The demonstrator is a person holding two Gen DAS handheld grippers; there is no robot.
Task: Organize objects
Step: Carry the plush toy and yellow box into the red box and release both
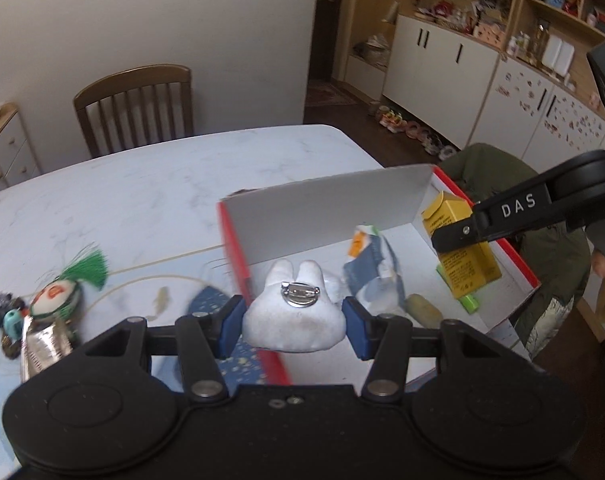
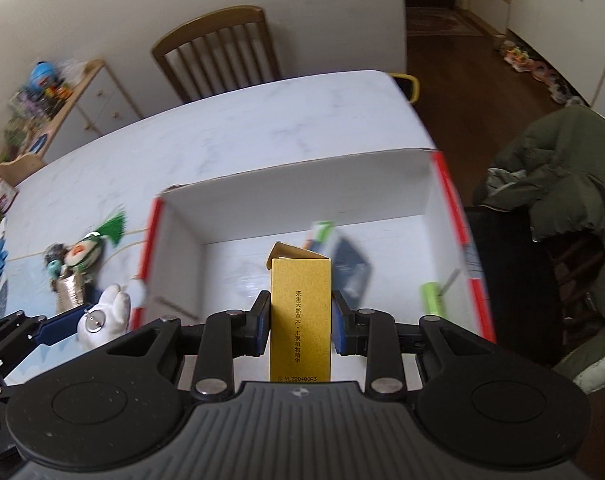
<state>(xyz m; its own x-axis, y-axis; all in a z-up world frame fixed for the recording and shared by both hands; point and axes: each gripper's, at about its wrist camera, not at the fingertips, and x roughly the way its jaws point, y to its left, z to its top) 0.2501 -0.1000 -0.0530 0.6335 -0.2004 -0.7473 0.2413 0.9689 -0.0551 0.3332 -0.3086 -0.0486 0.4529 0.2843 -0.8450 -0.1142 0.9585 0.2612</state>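
Note:
My left gripper [image 1: 294, 320] is shut on a white plush rabbit brooch [image 1: 296, 320], pin side up, over the left wall of a red-sided cardboard box [image 1: 238, 256]. From the right wrist view the same rabbit brooch [image 2: 102, 316] shows at lower left, outside the box [image 2: 446, 184]. My right gripper [image 2: 300, 320] is shut on a tall yellow carton [image 2: 300, 312] held upright inside the box. The yellow carton [image 1: 466, 264] and the right gripper's finger [image 1: 482, 228] appear at the right of the left wrist view. A blue-white packet [image 1: 372, 268], a green tube [image 1: 468, 300] and a beige piece [image 1: 424, 310] lie in the box.
On the marble table [image 1: 162, 184], left of the box, sit a green-tasselled ornament [image 1: 68, 288], a foil wrapper [image 1: 42, 344] and dark beads [image 1: 2, 308]. A wooden chair [image 1: 134, 108] stands at the far side. A green jacket [image 2: 562, 176] hangs over a seat to the right.

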